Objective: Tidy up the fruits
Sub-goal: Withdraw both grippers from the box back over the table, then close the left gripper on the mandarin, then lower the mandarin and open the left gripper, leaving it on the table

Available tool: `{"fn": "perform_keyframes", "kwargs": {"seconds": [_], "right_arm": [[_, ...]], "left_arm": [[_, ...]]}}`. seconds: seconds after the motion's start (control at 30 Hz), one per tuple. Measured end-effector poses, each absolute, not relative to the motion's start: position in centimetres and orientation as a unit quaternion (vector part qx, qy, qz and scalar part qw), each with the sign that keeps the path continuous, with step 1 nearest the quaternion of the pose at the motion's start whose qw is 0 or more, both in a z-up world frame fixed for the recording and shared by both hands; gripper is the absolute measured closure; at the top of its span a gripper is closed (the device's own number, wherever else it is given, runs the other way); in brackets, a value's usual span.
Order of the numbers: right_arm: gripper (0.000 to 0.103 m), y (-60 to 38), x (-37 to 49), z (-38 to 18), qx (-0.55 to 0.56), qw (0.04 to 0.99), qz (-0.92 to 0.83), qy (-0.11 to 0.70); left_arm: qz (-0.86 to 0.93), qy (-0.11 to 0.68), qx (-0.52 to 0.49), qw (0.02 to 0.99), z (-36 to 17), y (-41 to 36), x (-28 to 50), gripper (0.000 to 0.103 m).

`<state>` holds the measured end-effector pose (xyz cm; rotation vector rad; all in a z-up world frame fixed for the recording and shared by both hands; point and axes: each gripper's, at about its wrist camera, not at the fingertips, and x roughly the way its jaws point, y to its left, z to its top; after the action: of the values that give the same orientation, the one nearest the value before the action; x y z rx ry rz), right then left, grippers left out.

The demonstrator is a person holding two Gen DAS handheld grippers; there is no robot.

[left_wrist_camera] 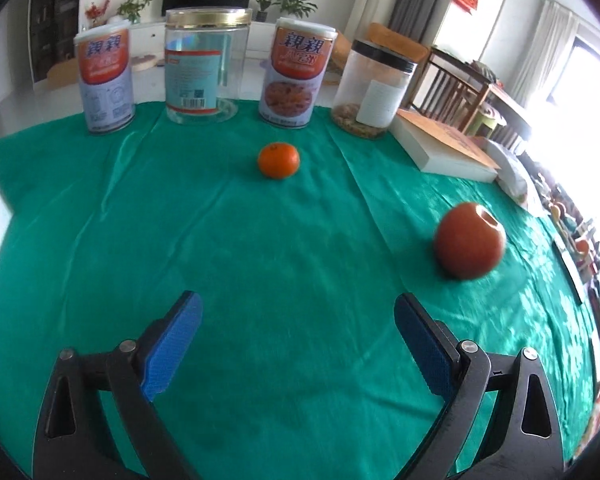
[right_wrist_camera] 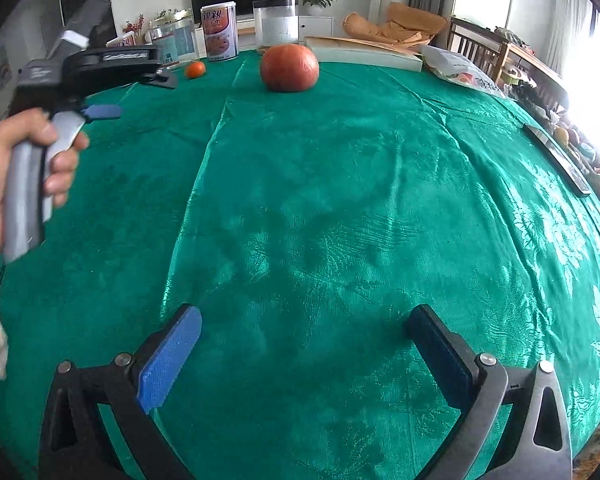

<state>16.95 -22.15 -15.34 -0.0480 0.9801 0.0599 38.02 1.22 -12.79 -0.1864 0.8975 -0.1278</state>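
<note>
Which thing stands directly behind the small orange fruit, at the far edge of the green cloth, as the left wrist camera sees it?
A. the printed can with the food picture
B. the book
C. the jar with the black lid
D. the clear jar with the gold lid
A. In the left wrist view the mandarin lies just in front of the printed can; the gold-lidded jar stands further left.
</note>
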Motion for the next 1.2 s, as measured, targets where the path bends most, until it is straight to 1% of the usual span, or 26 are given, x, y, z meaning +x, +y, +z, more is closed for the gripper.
{"fn": "perform_keyframes", "kwargs": {"seconds": [0.1,0.37,0.43,0.5,0.53,0.57,0.6,0.7,0.83,1.03,1.2], "right_arm": [[0.000,-22.1,17.0,-15.4,-0.024,0.882,0.030,0.470],[0.000,-22.0,17.2,-15.4,-0.025,0.882,0.036,0.469],[0.000,-22.0,17.2,-15.3,-0.026,0.882,0.037,0.469],[0.000,-22.0,17.3,-15.4,-0.026,0.882,0.038,0.469],[0.000,-22.1,17.3,-15.3,-0.026,0.882,0.038,0.469],[0.000,-22.1,17.3,-15.3,-0.026,0.882,0.038,0.469],[0.000,-22.1,17.3,-15.3,-0.026,0.882,0.038,0.469],[0.000,-22.1,17.3,-15.3,-0.025,0.882,0.038,0.468],[0.000,-22.1,17.3,-15.3,-0.025,0.882,0.039,0.468],[0.000,-22.1,17.3,-15.3,-0.025,0.882,0.039,0.468],[0.000,-22.1,17.3,-15.3,-0.024,0.883,0.036,0.467]], "left_arm": [[-0.060,0.440,-0.063,0.894,-13.9,0.8,41.9,0.006],[-0.026,0.430,-0.080,0.899,-14.5,1.6,48.1,0.006],[-0.017,0.433,-0.067,0.899,-14.5,1.3,48.9,0.010],[-0.010,0.432,-0.048,0.901,-14.3,0.9,49.2,0.032],[-0.010,0.431,-0.043,0.901,-14.2,0.8,49.2,0.036],[-0.011,0.428,-0.042,0.903,-14.2,0.8,49.1,0.053],[-0.014,0.426,-0.045,0.903,-14.1,0.9,49.2,0.072],[-0.004,0.420,-0.038,0.907,-13.8,1.4,48.1,0.072],[-0.019,0.417,-0.039,0.908,-12.5,2.4,43.5,0.073],[-0.061,0.434,-0.028,0.899,-9.5,3.5,30.7,0.073],[-0.089,0.457,-0.004,0.885,-10.0,2.2,21.2,0.073]]}}
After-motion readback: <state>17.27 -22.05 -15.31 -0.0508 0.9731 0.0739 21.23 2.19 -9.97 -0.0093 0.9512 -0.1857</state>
